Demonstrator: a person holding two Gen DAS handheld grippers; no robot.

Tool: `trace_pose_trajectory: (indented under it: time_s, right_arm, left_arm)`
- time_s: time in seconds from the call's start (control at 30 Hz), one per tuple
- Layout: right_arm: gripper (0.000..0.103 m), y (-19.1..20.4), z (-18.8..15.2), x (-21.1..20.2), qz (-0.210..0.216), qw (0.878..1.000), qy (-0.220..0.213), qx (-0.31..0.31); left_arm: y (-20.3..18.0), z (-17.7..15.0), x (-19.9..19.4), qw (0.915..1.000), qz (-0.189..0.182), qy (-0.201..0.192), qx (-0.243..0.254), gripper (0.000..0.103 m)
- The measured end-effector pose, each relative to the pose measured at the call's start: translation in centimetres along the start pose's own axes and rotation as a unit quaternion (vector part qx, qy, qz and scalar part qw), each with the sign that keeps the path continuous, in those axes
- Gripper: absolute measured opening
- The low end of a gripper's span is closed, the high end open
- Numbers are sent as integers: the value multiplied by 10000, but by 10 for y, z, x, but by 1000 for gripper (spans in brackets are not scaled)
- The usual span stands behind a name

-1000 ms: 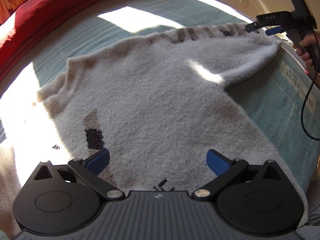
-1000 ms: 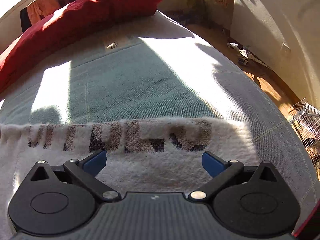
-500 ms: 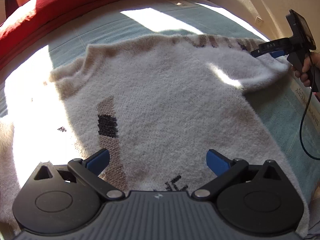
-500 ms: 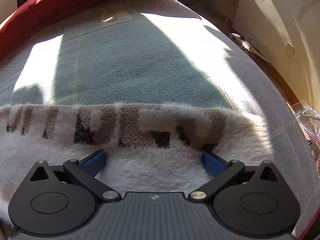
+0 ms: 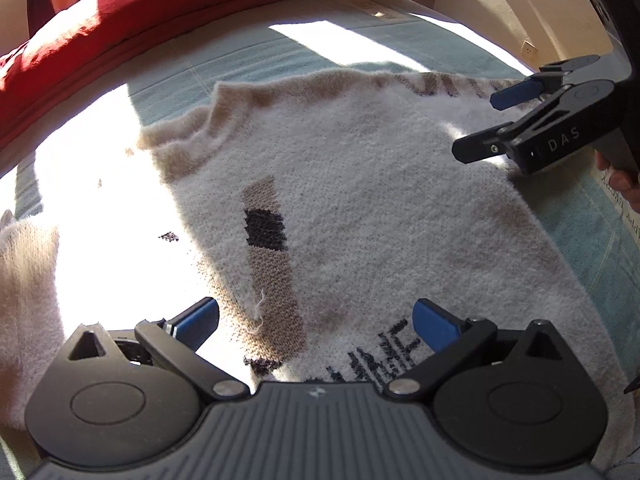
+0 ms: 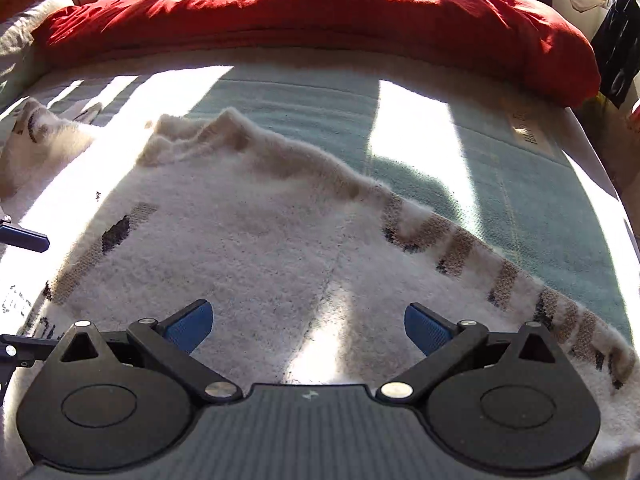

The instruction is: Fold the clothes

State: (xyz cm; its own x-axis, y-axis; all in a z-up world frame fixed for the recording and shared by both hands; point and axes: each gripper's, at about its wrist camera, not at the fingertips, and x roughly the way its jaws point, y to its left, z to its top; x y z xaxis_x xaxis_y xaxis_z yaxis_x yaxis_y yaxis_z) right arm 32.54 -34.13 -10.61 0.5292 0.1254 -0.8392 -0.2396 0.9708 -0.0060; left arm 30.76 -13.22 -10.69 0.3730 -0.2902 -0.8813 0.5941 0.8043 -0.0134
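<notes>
Left wrist view: a fuzzy white sweater is lying spread across a pale green bedspread, its collar pointing toward the far left, where a red duvet is running along the far edge of the bed. The left gripper is hanging over the near part of the garment with its blue-padded jaws spread wide and nothing between them; a tan and black knitted block is showing just beyond it. At the right, the right gripper (black, lettered "DAS") is reaching in over the sweater's sleeve side, a hand gripping its handle. Right wrist view: the right gripper is likewise standing wide open and holding nothing, poised above the white knit, while a sleeve banded in tan and black is stretching along the sweater's right edge. Strong sunlight is falling in bars across bedspread and wool.
</notes>
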Motion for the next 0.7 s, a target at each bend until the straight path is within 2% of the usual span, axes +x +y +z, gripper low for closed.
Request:
trace_pose_trajectory:
  time_s: [0.13,0.33,0.4,0.47,0.6,0.7]
  right_arm:
    - [103,32,-21,12,-92,9975,271,-643]
    - [103,35,-43,-11,-279,9951,489,-812]
    - [103,40,-40,-20,-331,9951,430,-827]
    - [103,49,-34,-27,-187,9959,278,-843]
    - [103,80,-21,-18,184,9951,132,-966]
    - [103,100,-20,6,352,9924,405,-1108]
  left_arm:
    - [0,-17,8,9999,-21,153,72,102]
    - [0,-55,-6,9993,-117,340,-54,102]
    - [1,-70,-16,9988,-157,447,-153,102]
    - [3,-82,-27,9980,-205,529,-261,102]
    - [16,-81,-42,9994,-191,286,-101,102]
    - [36,-68,-40,9998,71,18,167,102]
